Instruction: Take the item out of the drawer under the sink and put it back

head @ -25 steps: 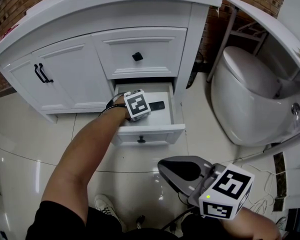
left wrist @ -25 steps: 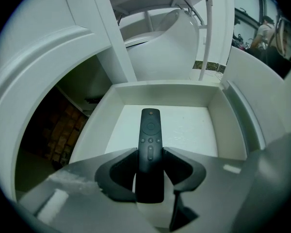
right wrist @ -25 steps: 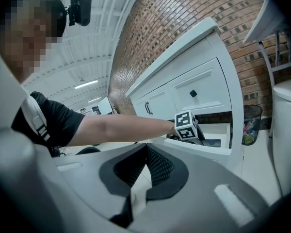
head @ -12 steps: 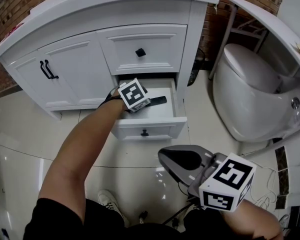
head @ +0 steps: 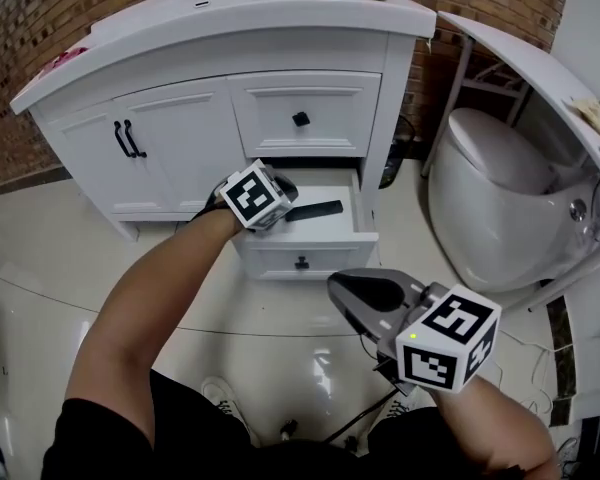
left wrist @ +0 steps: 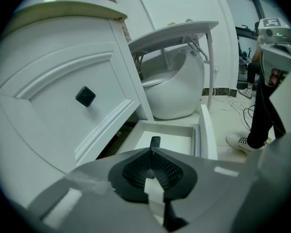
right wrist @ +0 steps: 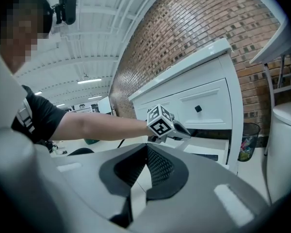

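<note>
- Under the sink counter, the lower drawer (head: 280,252) of the white vanity (head: 400,118) stands pulled out, so its inside can be reached from above; the upper drawer (head: 270,118) and the cabinet doors (head: 170,143) are closed
- On the drawer's white bottom lies the slim black item (head: 318,208), flat and a little askew, nearer the right wall than the left; it may be a remote, but it shows too small to say
- Over the drawer's left side the left gripper (head: 282,211) hangs tilted down toward the item; its jaws have just closed and now meet along their whole seam with nothing between them
- Seen along that gripper (left wrist: 151,150), the item's rounded end (left wrist: 155,141) shows just past the joined tips, resting on the drawer floor: ahead of the tool and below it, near, and as far as I can judge not touching
- From the right gripper view the left gripper (right wrist: 188,133) sits above the open drawer's rim, not down inside it
- Low and back by the person's body, the right gripper (head: 338,288) is held over the floor tiles, well apart from the drawer; its jaws are together and empty, probably because one hand is enough for this job
- With the item in the drawer and the tool closed on nothing, either the item is already set back or the pick is not yet made; these views do not settle which
</note>
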### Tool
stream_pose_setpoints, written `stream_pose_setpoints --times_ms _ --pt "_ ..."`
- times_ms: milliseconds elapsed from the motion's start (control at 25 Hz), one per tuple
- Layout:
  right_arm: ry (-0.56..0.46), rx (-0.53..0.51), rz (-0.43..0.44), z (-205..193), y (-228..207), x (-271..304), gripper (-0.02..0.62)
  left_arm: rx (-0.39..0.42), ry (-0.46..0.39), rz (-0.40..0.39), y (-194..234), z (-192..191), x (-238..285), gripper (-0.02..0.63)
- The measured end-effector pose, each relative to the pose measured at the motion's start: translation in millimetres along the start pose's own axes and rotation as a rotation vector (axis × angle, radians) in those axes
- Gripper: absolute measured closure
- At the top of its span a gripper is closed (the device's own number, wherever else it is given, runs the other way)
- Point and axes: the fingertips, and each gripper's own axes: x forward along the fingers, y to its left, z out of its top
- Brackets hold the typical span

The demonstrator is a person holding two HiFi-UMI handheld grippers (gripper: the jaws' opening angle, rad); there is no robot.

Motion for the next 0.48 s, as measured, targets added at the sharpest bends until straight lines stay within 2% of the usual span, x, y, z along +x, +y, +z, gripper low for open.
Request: stream_pose_setpoints --times_ms 80,200,480 --pt "-0.005 -0.004 -0.012 1.3 -0.6 -3.1 0.592 -0.042 -0.042 0.010 -4.3 7.9 -21.2 0.600" --pt "-0.014 -0.009 -0.031 2.1 -2.7 -6.9 0.592 -0.109 -0.148 0.004 -23.3 25.4 -61.7 0.600" --pt "-0.048 -0.016 -0.058 11.7 -8.2 -12.1 0.592 -0.136 -0.371 -0.015 -95.0 57.1 -148.2 0.600"
